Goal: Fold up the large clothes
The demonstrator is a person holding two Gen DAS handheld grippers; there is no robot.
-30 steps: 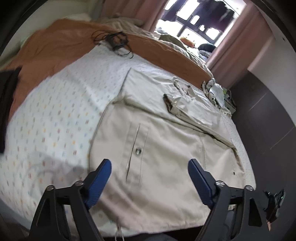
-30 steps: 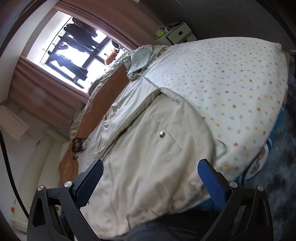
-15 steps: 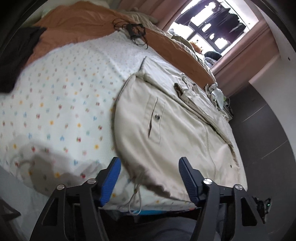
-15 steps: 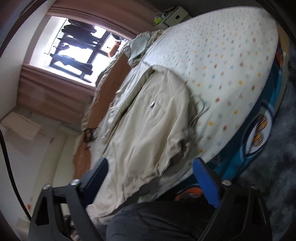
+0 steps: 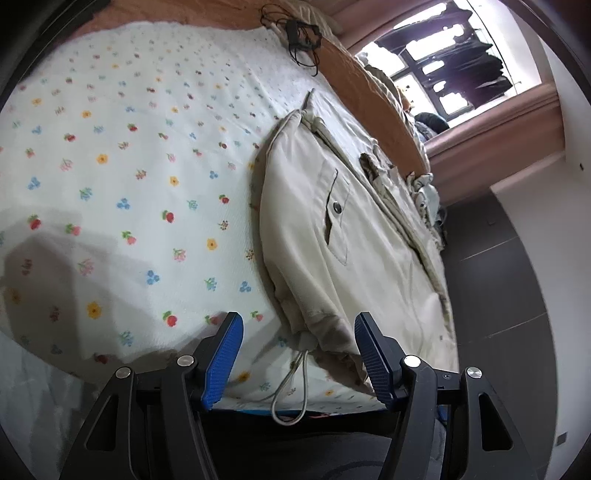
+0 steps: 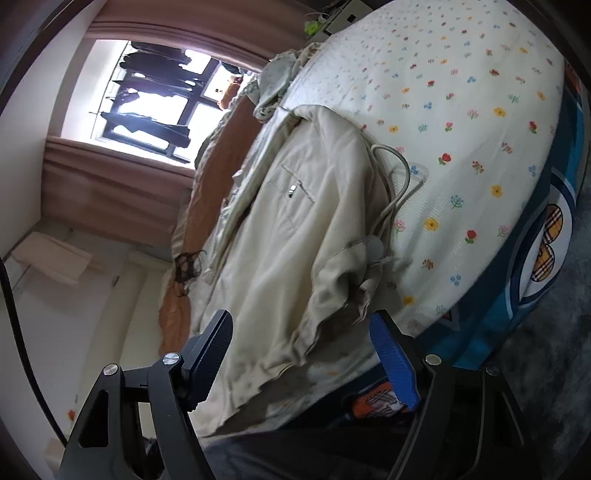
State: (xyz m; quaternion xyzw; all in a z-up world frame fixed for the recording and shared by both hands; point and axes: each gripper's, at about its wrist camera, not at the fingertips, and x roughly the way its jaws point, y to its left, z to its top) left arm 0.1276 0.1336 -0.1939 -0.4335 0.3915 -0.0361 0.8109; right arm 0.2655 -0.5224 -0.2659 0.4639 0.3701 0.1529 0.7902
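A beige jacket (image 5: 354,236) lies spread on the flowered bedsheet (image 5: 122,155), its hem at the near edge of the bed. My left gripper (image 5: 295,354) is open, its blue fingers either side of the hem's left corner and its drawstring (image 5: 295,384). In the right wrist view the jacket (image 6: 295,229) shows with its right hem corner bunched. My right gripper (image 6: 303,354) is open around that bunched hem. A drawstring loop (image 6: 397,177) lies on the sheet.
An orange blanket (image 5: 354,62) with a tangle of black cable (image 5: 301,33) lies at the far side. Crumpled clothes (image 6: 273,85) sit near the window end. The bed's blue side (image 6: 532,258) drops to a dark rug at the right.
Both grippers have dropped low and drawn back to the bed's near edge. Their jaws have narrowed around the jacket's two hem corners.
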